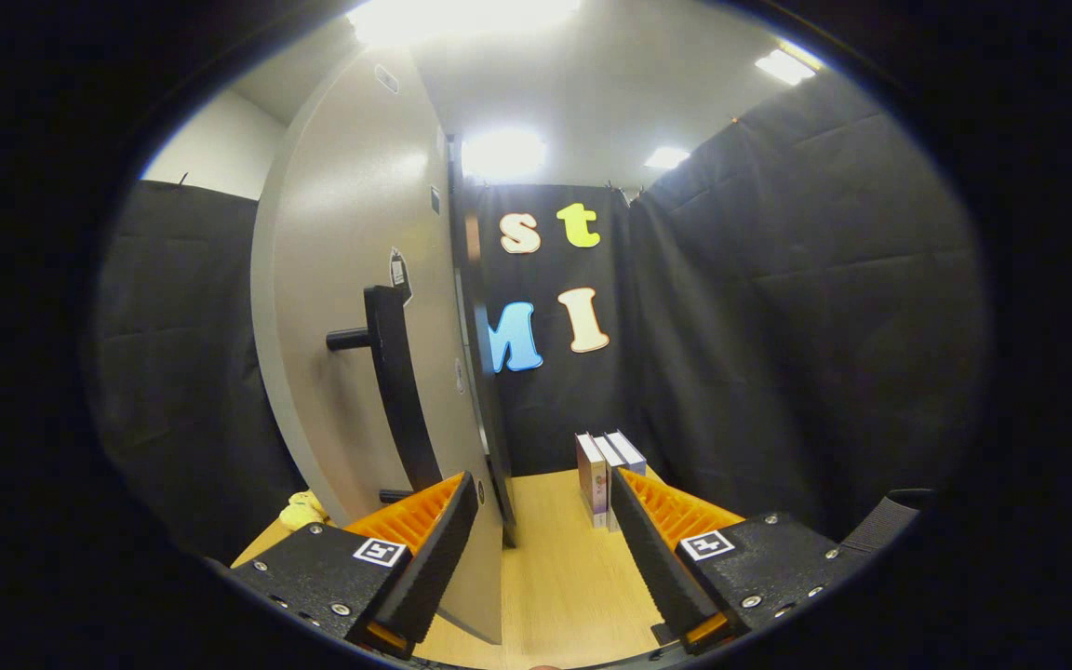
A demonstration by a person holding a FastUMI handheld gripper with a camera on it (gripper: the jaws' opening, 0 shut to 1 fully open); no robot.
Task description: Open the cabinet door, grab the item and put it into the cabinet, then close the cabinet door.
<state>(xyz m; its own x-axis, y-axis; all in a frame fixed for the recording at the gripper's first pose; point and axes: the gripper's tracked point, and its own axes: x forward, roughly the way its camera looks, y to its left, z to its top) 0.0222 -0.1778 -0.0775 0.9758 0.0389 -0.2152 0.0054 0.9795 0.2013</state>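
The grey cabinet door (350, 279) rises on the left, seen at a steep slant, with a long black bar handle (396, 391) on its face. A dark strip (480, 372) runs along the door's right edge; I cannot tell how far the door stands open. My gripper (543, 484) is open with nothing between its fingers. The left finger (429, 535) sits just in front of the door's lower part, below the handle. A small yellow item (303, 510) lies on the table at the foot of the door, left of the left finger and partly hidden.
A light wooden tabletop (555, 558) stretches ahead between the fingers. A few slim upright boxes (606, 470) stand on it just beyond the right fingertip. Black cloth walls close in the booth behind and to the right.
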